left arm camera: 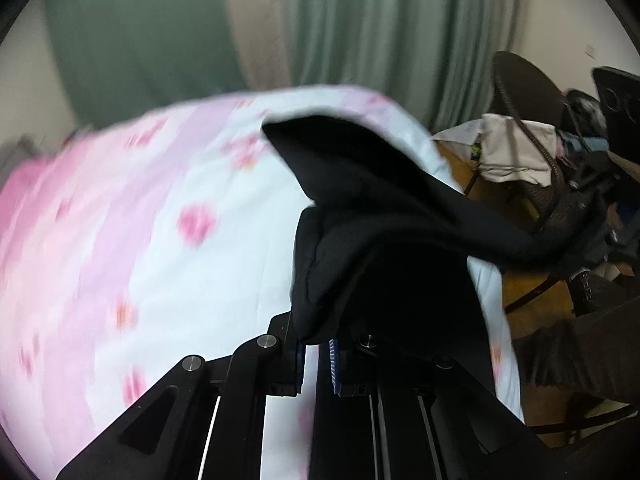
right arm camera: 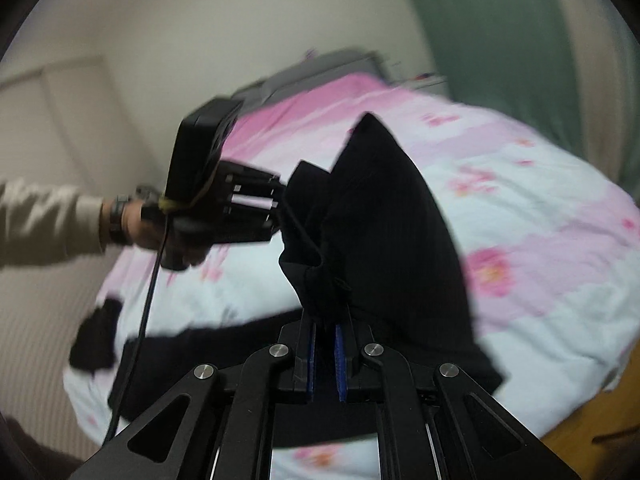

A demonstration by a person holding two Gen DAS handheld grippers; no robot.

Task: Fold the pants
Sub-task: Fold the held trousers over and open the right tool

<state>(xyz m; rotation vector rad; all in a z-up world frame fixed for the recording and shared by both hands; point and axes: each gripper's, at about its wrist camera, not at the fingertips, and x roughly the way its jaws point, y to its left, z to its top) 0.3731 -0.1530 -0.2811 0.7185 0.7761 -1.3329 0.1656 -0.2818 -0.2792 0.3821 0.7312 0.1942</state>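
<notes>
Black pants (left arm camera: pixel 384 216) hang lifted above a bed with a pink and white flowered cover (left arm camera: pixel 132 220). My left gripper (left arm camera: pixel 316 344) is shut on a thick folded edge of the pants. In the right wrist view my right gripper (right arm camera: pixel 325 332) is shut on another edge of the pants (right arm camera: pixel 392 220), which rise in a peak before it. The left gripper (right arm camera: pixel 276 204) shows there too, held in a hand, clamped on the pants at the left. A lower part of the pants (right arm camera: pixel 192 344) trails on the bed.
Green curtains (left arm camera: pixel 380 32) hang behind the bed. A dark wicker chair (left arm camera: pixel 532 92) with white cloth (left arm camera: pixel 516 148) stands to the right on a wooden floor (left arm camera: pixel 532 292). A cable (right arm camera: pixel 144 320) hangs from the left gripper. A grey headboard (right arm camera: pixel 320 68) is at the far end.
</notes>
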